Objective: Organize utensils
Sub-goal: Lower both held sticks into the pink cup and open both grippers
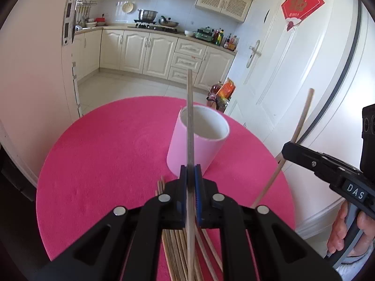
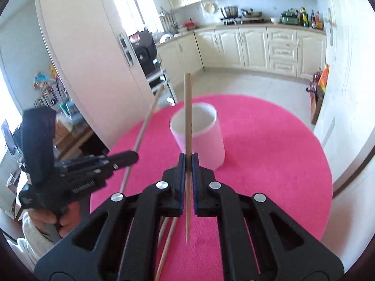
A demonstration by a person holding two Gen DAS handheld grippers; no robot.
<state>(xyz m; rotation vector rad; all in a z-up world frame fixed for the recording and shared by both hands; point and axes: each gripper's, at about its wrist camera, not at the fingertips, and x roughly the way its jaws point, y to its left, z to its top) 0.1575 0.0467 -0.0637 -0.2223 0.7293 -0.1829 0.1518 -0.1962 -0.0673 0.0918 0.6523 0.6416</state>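
Observation:
A pale pink cylindrical holder stands upright and looks empty on a round pink table. My left gripper is shut on one wooden chopstick, held up in front of the holder; it also shows in the right wrist view with its chopstick. My right gripper is shut on another chopstick, held upright before the holder; it also shows in the left wrist view with its chopstick. Several chopsticks lie on the table under the left gripper.
The table edge drops to a tiled kitchen floor. A white door stands to the right, cream cabinets at the back. Two loose chopsticks lie under the right gripper.

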